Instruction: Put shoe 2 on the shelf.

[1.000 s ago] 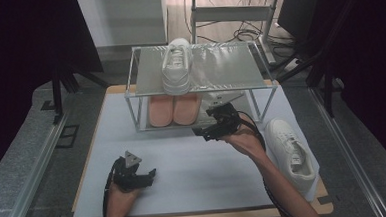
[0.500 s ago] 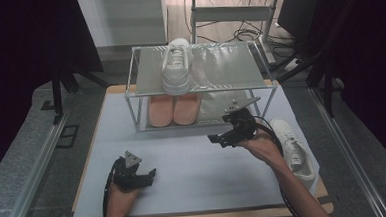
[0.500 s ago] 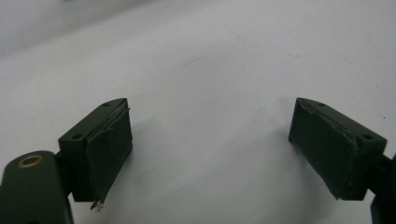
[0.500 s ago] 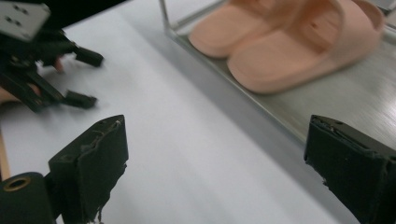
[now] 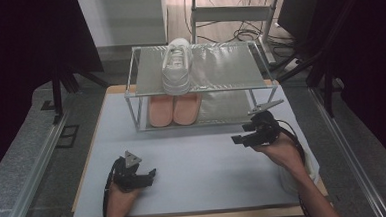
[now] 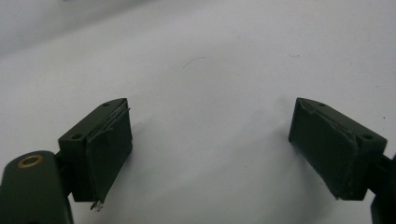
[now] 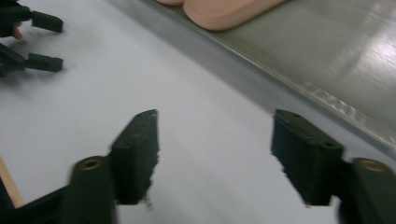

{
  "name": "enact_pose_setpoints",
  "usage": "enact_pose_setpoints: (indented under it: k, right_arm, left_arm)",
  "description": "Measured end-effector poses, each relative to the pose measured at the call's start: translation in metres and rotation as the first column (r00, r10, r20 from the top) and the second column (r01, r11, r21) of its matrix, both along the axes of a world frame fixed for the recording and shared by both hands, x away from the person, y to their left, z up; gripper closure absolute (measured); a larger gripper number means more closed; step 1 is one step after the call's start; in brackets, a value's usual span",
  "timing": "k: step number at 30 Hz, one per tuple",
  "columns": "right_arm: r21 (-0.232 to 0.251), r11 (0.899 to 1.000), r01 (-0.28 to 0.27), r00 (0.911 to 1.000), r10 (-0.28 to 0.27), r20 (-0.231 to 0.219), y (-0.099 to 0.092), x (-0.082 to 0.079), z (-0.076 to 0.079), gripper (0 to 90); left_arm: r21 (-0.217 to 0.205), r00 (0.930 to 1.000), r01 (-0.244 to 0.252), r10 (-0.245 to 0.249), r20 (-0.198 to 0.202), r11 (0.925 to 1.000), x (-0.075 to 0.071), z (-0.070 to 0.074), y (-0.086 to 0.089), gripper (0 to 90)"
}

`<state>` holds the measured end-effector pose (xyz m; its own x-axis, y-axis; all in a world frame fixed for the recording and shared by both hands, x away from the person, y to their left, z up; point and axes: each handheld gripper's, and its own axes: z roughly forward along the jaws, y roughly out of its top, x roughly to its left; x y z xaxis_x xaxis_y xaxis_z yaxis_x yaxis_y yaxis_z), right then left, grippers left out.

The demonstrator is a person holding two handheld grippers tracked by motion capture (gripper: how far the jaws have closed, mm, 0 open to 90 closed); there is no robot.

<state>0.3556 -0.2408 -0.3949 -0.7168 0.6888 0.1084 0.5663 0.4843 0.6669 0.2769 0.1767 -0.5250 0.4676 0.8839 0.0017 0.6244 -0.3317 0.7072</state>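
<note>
1. Plainly, right gripper [image 5: 242, 139] has just been closing, nothing between its jaws, near the white shoe [image 5: 304, 170] at the mat's right edge.
2. Left gripper [image 5: 150, 175] gapes wide, empty.
3. Shoe markings perhaps present, unreadable.

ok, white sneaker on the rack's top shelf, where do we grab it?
Probably by the heel, jaws across its width, coming from the near side: the white sneaker stands upright, heel toward the person, toe away, and the top shelf is open above.
</note>
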Motion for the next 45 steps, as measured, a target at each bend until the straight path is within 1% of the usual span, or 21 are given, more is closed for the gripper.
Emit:
enact_pose_setpoints:
  k: [2, 3, 4, 5, 8, 10, 14, 15, 17, 18, 19, 21, 26, 27, 28, 31, 32, 36, 40, 41, 45]
  right_arm:
    - [-0.014, 1.0, 0.016, 0.9998, -0.015, 0.011, -0.007, -0.002, 0.0, 45.7]
    - [-0.02, 1.0, 0.023, 0.9996, -0.023, 0.016, -0.011, -0.003, -0.001, 48.1]
    - [-0.023, 0.999, 0.029, 0.9994, -0.029, 0.017, -0.015, -0.004, -0.001, 53.2]
    - [-0.029, 0.999, 0.031, 0.9994, -0.03, 0.019, -0.019, -0.005, -0.001, 56.4]
    - [-0.048, 0.997, 0.066, 0.9976, -0.065, 0.025, -0.031, -0.008, 0.0, 61.9]
    - [-0.043, 0.995, 0.091, 0.9956, -0.089, 0.029, -0.039, -0.01, 0.002, 64.6]
    - [-0.039, 0.99, 0.138, 0.99, -0.137, 0.034, -0.056, -0.013, 0.005, 67.0]
    - [-0.041, 0.987, 0.158, 0.9869, -0.157, 0.04, -0.062, -0.014, 0.006, 68.0]
    - [-0.042, 0.983, 0.177, 0.9834, -0.175, 0.048, -0.07, -0.016, 0.008, 68.1]
    - [-0.037, 0.981, 0.192, 0.9805, -0.19, 0.051, -0.075, -0.018, 0.009, 68.2]
    - [-0.033, 0.976, 0.213, 0.9759, -0.211, 0.055, -0.081, -0.02, 0.011, 68.7]
    - [-0.036, 0.97, 0.239, 0.9697, -0.236, 0.062, -0.091, -0.023, 0.012, 69.9]
    - [-0.04, 0.96, 0.278, 0.9599, -0.276, 0.048, -0.108, -0.03, 0.012, 73.0]
    - [-0.046, 0.958, 0.283, 0.9586, -0.281, 0.047, -0.111, -0.032, 0.012, 73.0]
    - [-0.048, 0.956, 0.289, 0.9569, -0.287, 0.044, -0.113, -0.033, 0.011, 73.0]
    - [-0.057, 0.948, 0.314, 0.9493, -0.313, 0.033, -0.122, -0.039, 0.009, 72.9]
    - [-0.058, 0.943, 0.327, 0.945, -0.326, 0.031, -0.126, -0.041, 0.008, 72.9]
    - [-0.067, 0.932, 0.355, 0.9349, -0.354, 0.023, -0.137, -0.048, 0.006, 70.8]
    - [-0.078, 0.921, 0.382, 0.9244, -0.38, 0.029, -0.146, -0.055, 0.003, 70.2]
    - [-0.077, 0.92, 0.385, 0.9228, -0.384, 0.028, -0.148, -0.056, 0.003, 70.3]
    - [-0.076, 0.906, 0.416, 0.9094, -0.415, 0.035, -0.159, -0.063, 0.003, 75.6]
  left_arm:
    - [-0.001, 1.0, 0.0, 0.0, -0.001, 1.0, 0.0, 0.0, 0.0, 13.4]
    - [-0.001, 1.0, 0.0, 0.0, -0.001, 1.0, 0.0, 0.0, 0.0, 13.4]
    - [-0.001, 1.0, 0.0, 0.0, -0.001, 1.0, 0.0, 0.0, 0.0, 13.4]
    - [-0.002, 1.0, -0.001, 0.0, -0.001, 1.0, 0.0, 0.0, 0.0, 13.4]
    - [-0.002, 1.0, -0.002, 0.002, -0.001, 1.0, 0.0, 0.0, 0.0, 13.4]
    - [-0.002, 1.0, -0.002, 0.002, -0.001, 1.0, 0.0, 0.0, 0.0, 13.4]
    - [-0.003, 1.0, -0.003, 0.003, -0.001, 1.0, 0.0, 0.0, 0.0, 13.4]
    - [-0.004, 1.0, -0.003, 0.003, -0.002, 1.0, 0.0, 0.0, 0.0, 13.4]
    - [-0.005, 1.0, -0.003, 0.003, -0.002, 1.0, 0.0, 0.0, 0.0, 13.4]
    - [0.002, 1.0, 0.002, -0.002, -0.006, 1.0, 0.0, 0.0, 0.001, 13.4]
    - [0.002, 1.0, 0.002, -0.002, -0.006, 1.0, 0.0, 0.0, 0.0, 13.4]
    - [-0.005, 1.0, -0.002, 0.002, -0.003, 1.0, 0.0, 0.0, 0.0, 13.4]
    - [0.001, 1.0, 0.002, -0.002, -0.004, 1.0, 0.0, 0.0, 0.0, 13.5]
    - [0.008, 0.9999, 0.007, -0.006, -0.009, 0.9999, 0.0, 0.001, 0.001, 13.4]
    - [0.0, 1.0, 0.002, -0.002, -0.003, 1.0, 0.0, 0.0, 0.0, 13.4]
    - [-0.005, 1.0, -0.003, 0.003, -0.003, 1.0, 0.0, 0.0, 0.0, 13.4]
    - [0.002, 1.0, 0.002, -0.002, -0.007, 1.0, 0.0, 0.0, 0.001, 13.5]
    - [0.002, 1.0, 0.002, -0.002, -0.006, 1.0, 0.0, 0.0, 0.0, 13.5]
    - [0.006, 0.9999, 0.006, -0.006, -0.008, 1.0, 0.0, 0.0, 0.001, 13.5]
    - [0.006, 0.9999, 0.006, -0.006, -0.008, 1.0, 0.0, 0.001, 0.001, 13.5]
    - [0.007, 0.9999, 0.006, -0.006, -0.008, 1.0, 0.0, 0.0, 0.001, 13.5]
